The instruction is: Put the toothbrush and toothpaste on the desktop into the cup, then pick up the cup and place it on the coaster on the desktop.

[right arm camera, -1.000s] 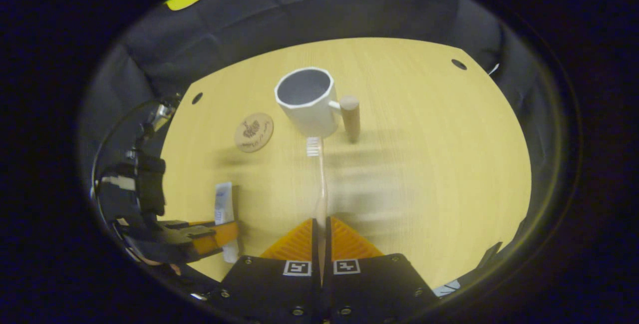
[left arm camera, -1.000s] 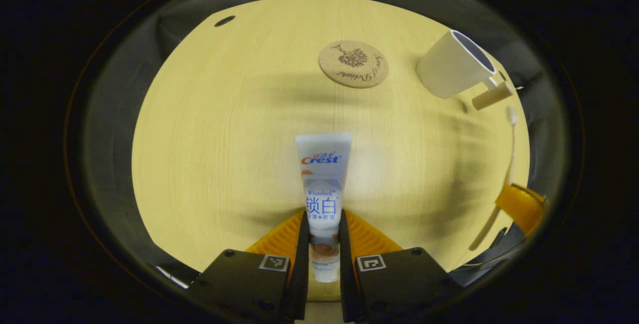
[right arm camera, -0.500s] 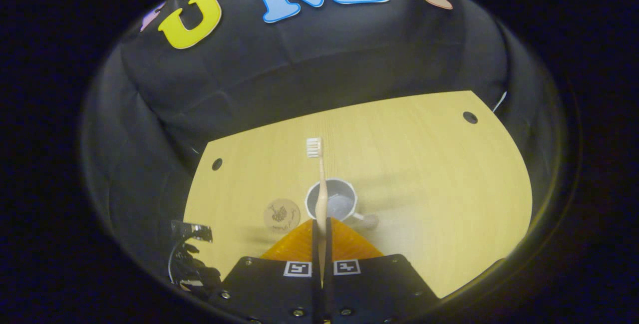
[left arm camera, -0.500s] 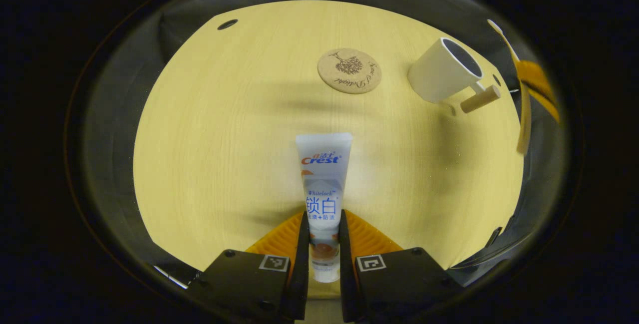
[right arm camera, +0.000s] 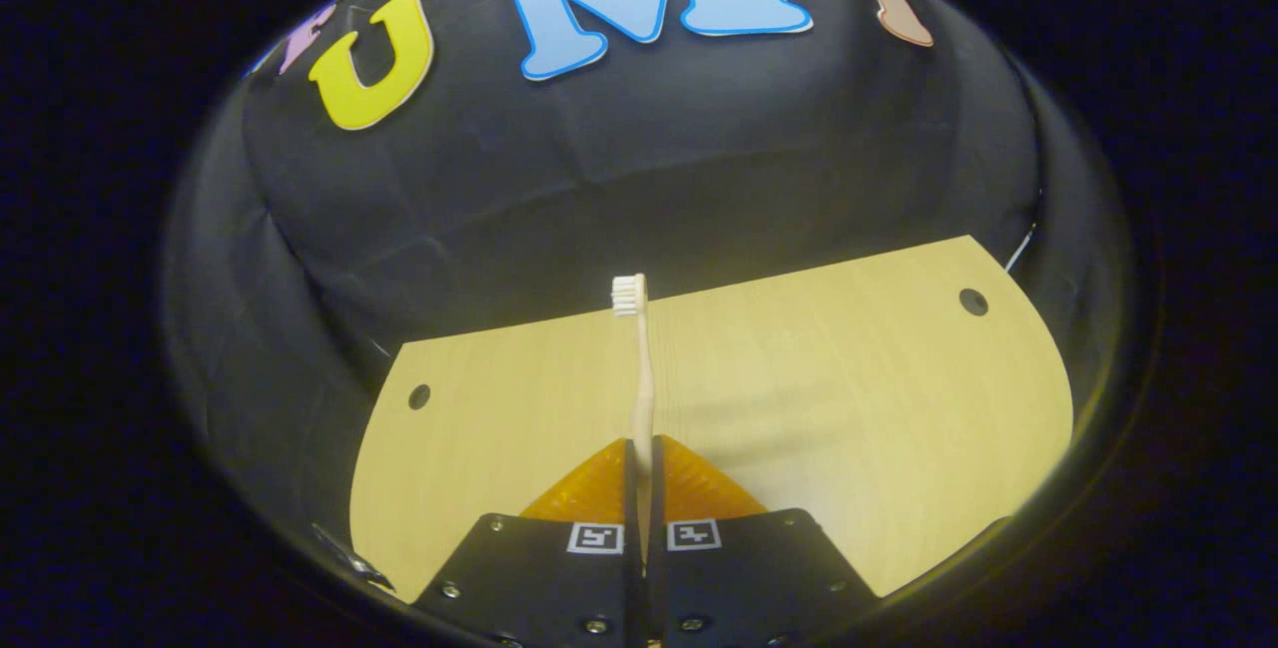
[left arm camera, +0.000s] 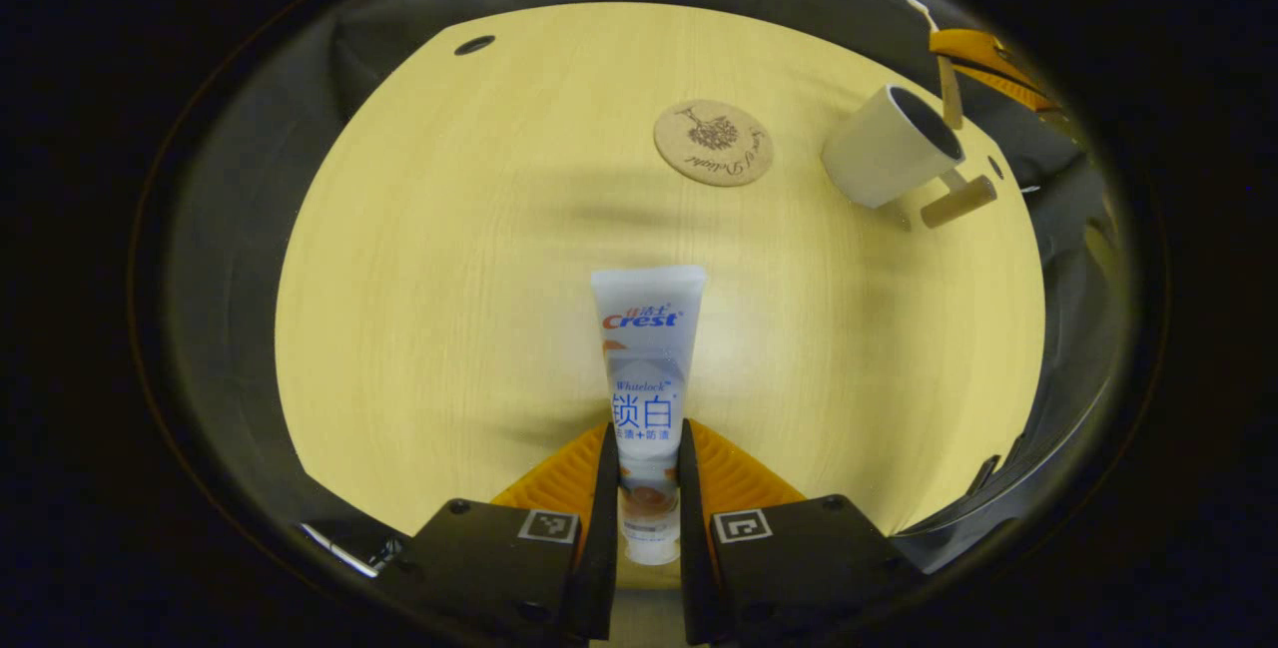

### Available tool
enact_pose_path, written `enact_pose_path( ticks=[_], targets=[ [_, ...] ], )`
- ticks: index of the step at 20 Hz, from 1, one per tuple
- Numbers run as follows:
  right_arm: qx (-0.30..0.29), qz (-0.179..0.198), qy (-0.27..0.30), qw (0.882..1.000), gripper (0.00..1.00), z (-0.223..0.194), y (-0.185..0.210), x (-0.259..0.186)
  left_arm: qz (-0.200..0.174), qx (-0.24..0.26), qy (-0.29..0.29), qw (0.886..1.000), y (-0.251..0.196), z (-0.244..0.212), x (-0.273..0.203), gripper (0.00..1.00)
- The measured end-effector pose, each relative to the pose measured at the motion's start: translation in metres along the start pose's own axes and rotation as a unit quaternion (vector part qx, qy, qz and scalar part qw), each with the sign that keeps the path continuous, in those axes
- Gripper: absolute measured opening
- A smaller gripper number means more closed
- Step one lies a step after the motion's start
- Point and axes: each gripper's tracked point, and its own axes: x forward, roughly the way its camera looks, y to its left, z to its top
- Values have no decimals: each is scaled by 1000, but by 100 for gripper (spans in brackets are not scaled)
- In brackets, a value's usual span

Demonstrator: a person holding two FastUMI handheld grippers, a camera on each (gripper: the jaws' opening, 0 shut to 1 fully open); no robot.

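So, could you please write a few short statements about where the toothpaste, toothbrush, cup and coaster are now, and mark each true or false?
1. The left gripper is shut on the toothpaste. True.
2. The toothpaste is already in the cup. False: it is in the left gripper's jaws, apart from the cup.
3. The right gripper holds the toothbrush bristles up. True.
4. The cup stands on the coaster. False: it stands on the desk beside the coaster, which is bare.
5. In the left gripper view, the toothbrush handle reaches the cup's mouth. True.
6. The toothbrush lies flat on the desk. False: it is held up in the right gripper's jaws.
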Motion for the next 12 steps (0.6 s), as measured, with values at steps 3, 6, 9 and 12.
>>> enact_pose_path(
  ticks=[3,6,9,12],
  targets=[
    [-5,9,-15,1000,1,-14,4,8,3,-10,-10,1000,7,14,-22,40],
    [-16,12,-35,999,1,-26,4,12,4,-23,-27,999,14,41,-53,35],
    [-34,1,-62,997,2,-44,-4,1,9,-26,-47,998,13,38,-48,35],
    [-37,-1,-78,996,2,-50,-7,-3,9,-31,-66,997,16,79,-74,35]
  ],
)
